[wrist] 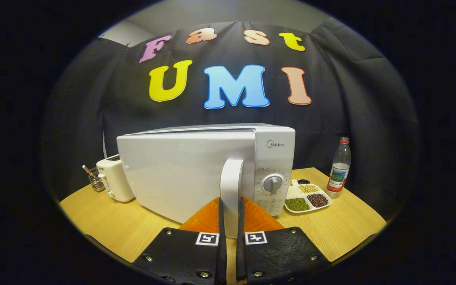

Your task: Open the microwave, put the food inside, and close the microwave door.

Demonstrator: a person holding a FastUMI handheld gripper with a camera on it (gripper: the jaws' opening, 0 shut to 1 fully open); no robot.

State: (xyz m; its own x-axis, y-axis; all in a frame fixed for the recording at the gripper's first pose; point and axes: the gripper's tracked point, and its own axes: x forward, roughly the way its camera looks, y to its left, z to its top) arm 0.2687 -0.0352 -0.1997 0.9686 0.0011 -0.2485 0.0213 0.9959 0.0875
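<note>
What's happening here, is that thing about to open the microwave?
Looks like it. A person is holding a two-finger claw, and its fingers are closed around the upright handle of the white microwave door. The door appears to be just starting to swing out, though it is hard to be sure. To the right of the microwave, on the wooden table, sits a divided dish of beans, with a water bottle beside it. A toaster stands on the microwave's other side.

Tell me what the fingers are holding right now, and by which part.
The gripper is shut on the microwave door's handle, both fingers pressing its lower end.
</note>
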